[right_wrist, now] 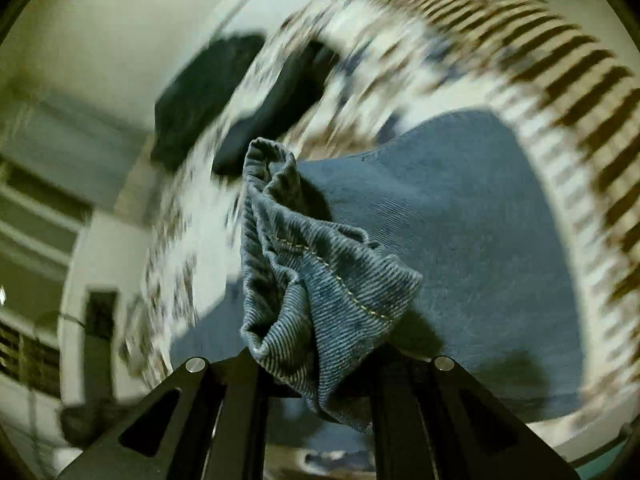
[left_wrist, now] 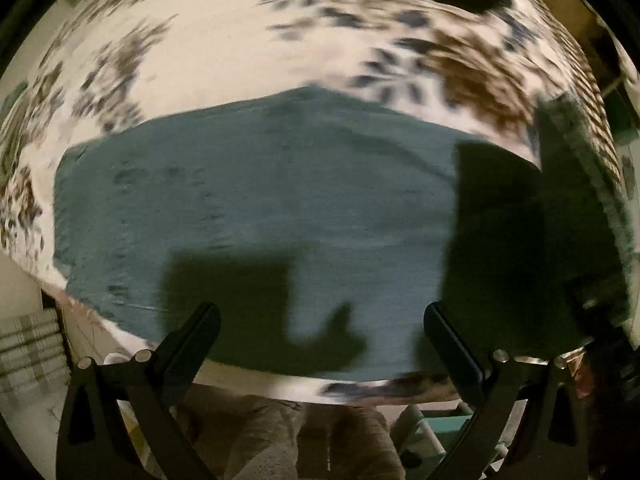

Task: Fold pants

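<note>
Right hand-held gripper (right_wrist: 316, 364) clamps pants (right_wrist: 320, 280).

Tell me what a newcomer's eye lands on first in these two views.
First, the bunched denim hem filling the middle of the right wrist view, pinched in the right gripper. Next, the jeans spread flat across the floral sheet in the left wrist view, with the left gripper open and empty above them.
</note>
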Demonstrator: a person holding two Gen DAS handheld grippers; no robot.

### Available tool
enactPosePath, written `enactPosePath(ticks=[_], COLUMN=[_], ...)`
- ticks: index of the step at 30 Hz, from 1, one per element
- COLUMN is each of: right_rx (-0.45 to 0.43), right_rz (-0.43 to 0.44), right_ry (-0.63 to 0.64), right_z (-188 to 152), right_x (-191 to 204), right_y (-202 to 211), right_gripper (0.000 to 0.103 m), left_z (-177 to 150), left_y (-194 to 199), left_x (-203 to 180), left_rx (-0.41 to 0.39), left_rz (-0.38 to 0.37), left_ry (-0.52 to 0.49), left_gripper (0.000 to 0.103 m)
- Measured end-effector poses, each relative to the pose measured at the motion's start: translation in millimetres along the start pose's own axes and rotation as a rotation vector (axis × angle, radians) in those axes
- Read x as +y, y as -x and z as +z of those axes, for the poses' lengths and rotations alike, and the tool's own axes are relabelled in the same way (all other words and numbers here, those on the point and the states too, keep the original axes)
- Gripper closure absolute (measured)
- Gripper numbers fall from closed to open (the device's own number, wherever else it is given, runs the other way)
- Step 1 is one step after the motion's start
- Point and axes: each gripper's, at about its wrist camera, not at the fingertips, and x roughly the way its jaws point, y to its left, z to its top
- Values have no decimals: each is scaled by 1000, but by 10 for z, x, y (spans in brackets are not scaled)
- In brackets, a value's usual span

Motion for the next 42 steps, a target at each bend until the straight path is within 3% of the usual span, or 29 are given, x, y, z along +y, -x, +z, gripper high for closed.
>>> enactPosePath(ticks=[5,8,10,11,12,13,17,18,21,22,23,24,25,26,29,33,37,42], right_rx=[129,208,295,324,355,359,331,323,282,275,271,268,261,258,242,231,249,285], right_rz=[-40,-130,-200,-189,-145,-115,-94,-105,-196,-220,-258,-278,-318,-338,-398,-424,-415,-434], right_ry=[120,235,261,247,214,191,161,154,147,140,135,128,113,100,66,69,80,110], right_z=[-503,-804,-924,-938,-924,-923,-844,-818,-711,-598,-581,-505,-485,-456,-397,-368,-359,-363], right_x=[595,877,943,947,961,929,894,866,693,728,625,581,472,399,191,157,216,313], right_y=[-667,-1053,-1288,-1328,-1337,-1307,-1009,-930,-664,-630,-586,-559,-525,-506,-437,-475,-522,-631], right_gripper=[94,91,68,59,40,29,28,28,28,28,28,28,28,28,28,28,28,28], left_z=[45,97,141,169,201,245,484,413,404,411,414,454,471,470,426,320,282,257], left_y=[-87,-120,-190,-193,-193,-202,-233,-145,-216,-273,-340,-435,-503,-542,-503,-220,-140,-391], left_x=[755,1183,1275,1336,1394,1424,1307,960,637,541,455,378,295,232,102,300,526,645], left_rx=[-14,-15,-14,-16,-18,-16,1,4,14,17,23,30,36,33,-34,-103,-98,-25], left_rz=[45,41,6,-19,-57,-98,-240,-249,-221,-203,-196,-184,-172,-189,-162,-231,-256,-259], left_ry=[76,137,173,188,204,215,205,192,141,124,99,78,50,26,-38,-30,14,51], left_gripper=[0,0,0,0,0,0,0,0,2,8,16,42,57,86,94,95,95,91])
